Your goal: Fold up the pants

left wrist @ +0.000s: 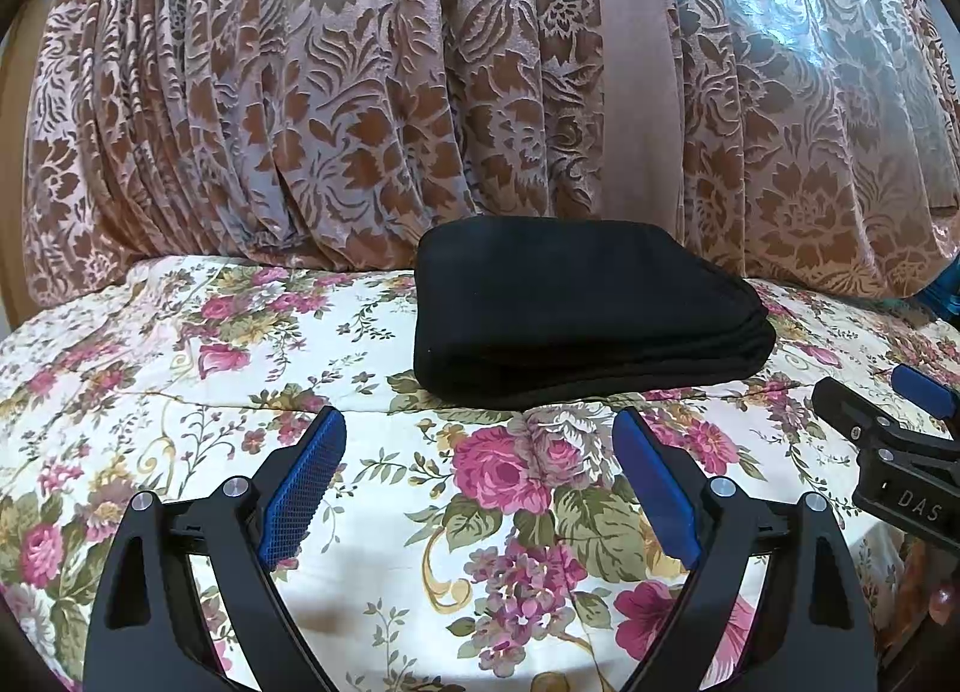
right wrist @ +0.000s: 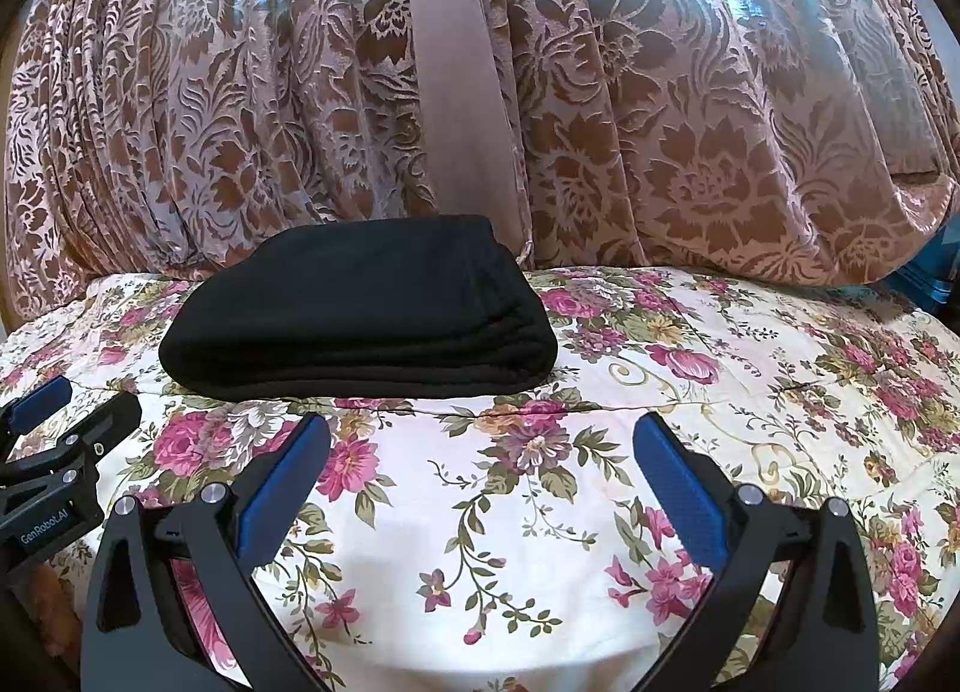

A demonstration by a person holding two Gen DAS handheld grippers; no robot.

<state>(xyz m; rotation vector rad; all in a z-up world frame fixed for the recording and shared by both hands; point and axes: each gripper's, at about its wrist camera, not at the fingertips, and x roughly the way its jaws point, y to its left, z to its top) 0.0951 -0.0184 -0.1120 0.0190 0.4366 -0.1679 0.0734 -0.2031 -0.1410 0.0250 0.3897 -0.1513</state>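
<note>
Your left tongs point(left wrist: 480, 428) are spread wide, blue pads apart, nothing between them. Your right tongs point(right wrist: 480, 434) are spread the same way, also holding nothing. Both hover low over the floral bedsheet point(left wrist: 180, 392), near its front part.

The black pants point(left wrist: 576, 314) are folded into a compact stack, several layers showing at the edge on the right side. The stack lies flat on the bedsheet, ahead of both tongs and apart from them. From your left tongs it sits ahead and slightly right; from your right tongs it sits ahead and to the left point(right wrist: 360, 314).

In the left wrist view your right tongs point(left wrist: 888, 392) show at the right edge, beside the left ones and level with them. In the right wrist view your left tongs point(right wrist: 66, 410) show at the left edge.

Behind the pants hangs a brown floral curtain point(left wrist: 360, 92) with a plain pink band point(left wrist: 636, 62) running down it; its hem reaches the bedsheet just beyond the stack. A bit of something blue point(right wrist: 927, 284) shows far right beyond the right tongs, too small to identify.
</note>
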